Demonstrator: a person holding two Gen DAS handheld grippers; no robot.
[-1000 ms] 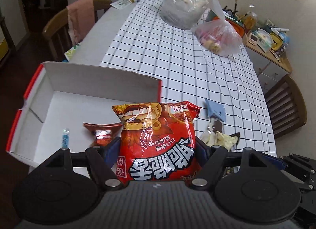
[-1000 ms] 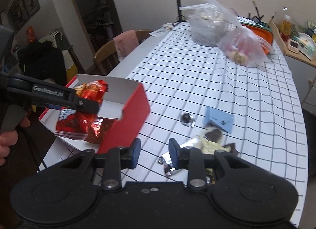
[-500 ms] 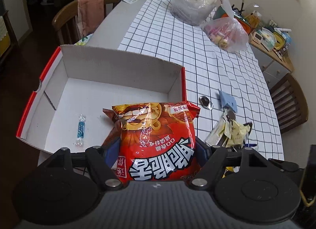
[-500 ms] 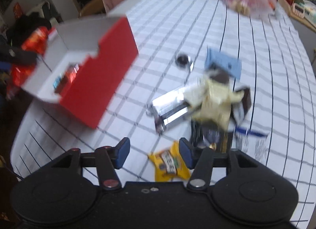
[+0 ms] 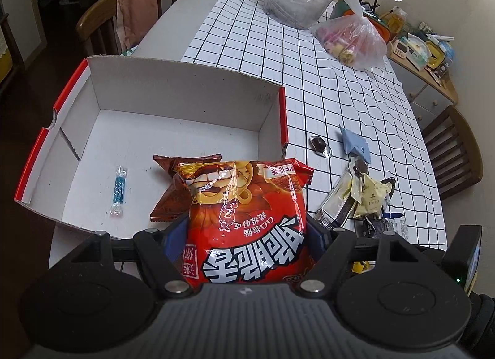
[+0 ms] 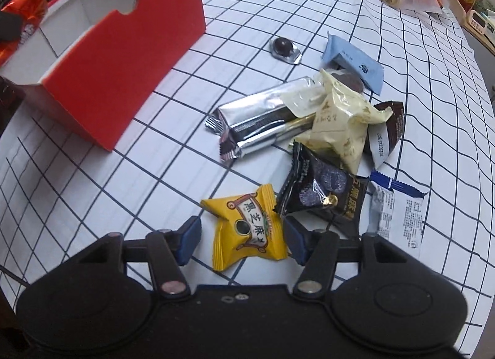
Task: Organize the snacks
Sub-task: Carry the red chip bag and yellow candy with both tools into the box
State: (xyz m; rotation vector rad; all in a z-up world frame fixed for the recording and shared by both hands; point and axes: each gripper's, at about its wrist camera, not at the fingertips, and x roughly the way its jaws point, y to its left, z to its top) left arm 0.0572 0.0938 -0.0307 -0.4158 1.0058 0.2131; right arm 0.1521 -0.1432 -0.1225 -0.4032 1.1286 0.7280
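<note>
My left gripper is shut on a red snack bag and holds it upright over the near right corner of the red-and-white cardboard box. In the box lie a brown packet and a blue wrapped candy. My right gripper hangs low over the checked tablecloth, its jaws closing on either side of a yellow snack packet. The left pad still stands clear of the packet. The red bag also shows at the far left of the right wrist view.
Right of the box lies a pile: a silver bar, a cream packet, a black packet, a light blue packet and a round foil chocolate. Two plastic bags sit at the table's far end, with chairs on both sides.
My right gripper dropped from above the table to the snack pile, opened, and now straddles the yellow packet. My left gripper moved the red bag a little forward and lower over the box.
</note>
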